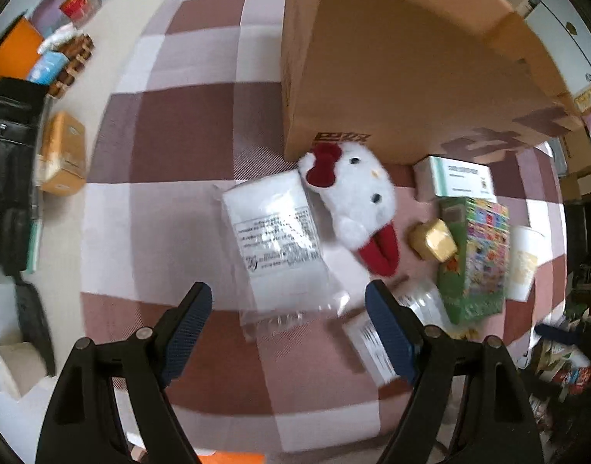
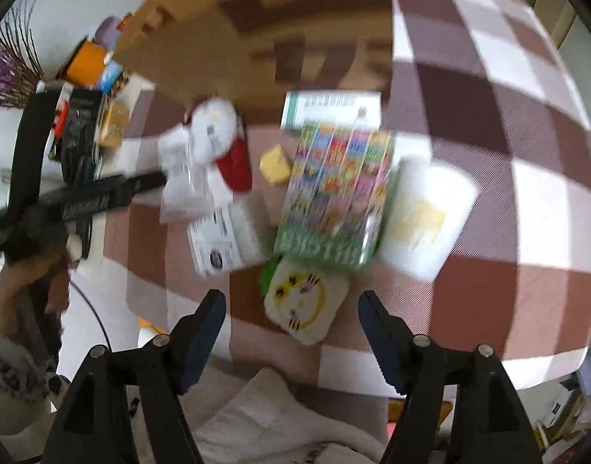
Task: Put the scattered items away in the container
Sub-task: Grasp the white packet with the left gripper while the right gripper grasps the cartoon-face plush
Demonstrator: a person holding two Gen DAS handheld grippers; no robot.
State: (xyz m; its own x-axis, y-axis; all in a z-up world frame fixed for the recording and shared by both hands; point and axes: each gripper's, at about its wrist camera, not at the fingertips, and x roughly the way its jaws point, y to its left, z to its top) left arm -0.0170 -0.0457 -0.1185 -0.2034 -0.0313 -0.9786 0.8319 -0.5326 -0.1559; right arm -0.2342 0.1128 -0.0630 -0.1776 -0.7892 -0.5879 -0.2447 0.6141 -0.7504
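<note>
A large cardboard box (image 1: 403,69) stands on a checked cloth (image 1: 171,139). In front of it lie a white cat plush (image 1: 349,197), a clear bag of white pads (image 1: 276,239), a yellow block (image 1: 434,239), a colourful green box (image 1: 477,255), a white-green carton (image 1: 454,178) and a paper cup (image 1: 523,263). My left gripper (image 1: 291,305) is open and empty just above the bag's near end. My right gripper (image 2: 291,309) is open and empty over a white pouch with a cat face (image 2: 307,305). The green box (image 2: 334,189) and cup (image 2: 423,212) lie beyond it.
Boxes, an orange container (image 1: 13,50) and black gear (image 1: 9,178) crowd the table's left side. A small labelled packet (image 2: 218,239) lies left of the green box. The left gripper's arm (image 2: 82,197) shows at the left of the right wrist view.
</note>
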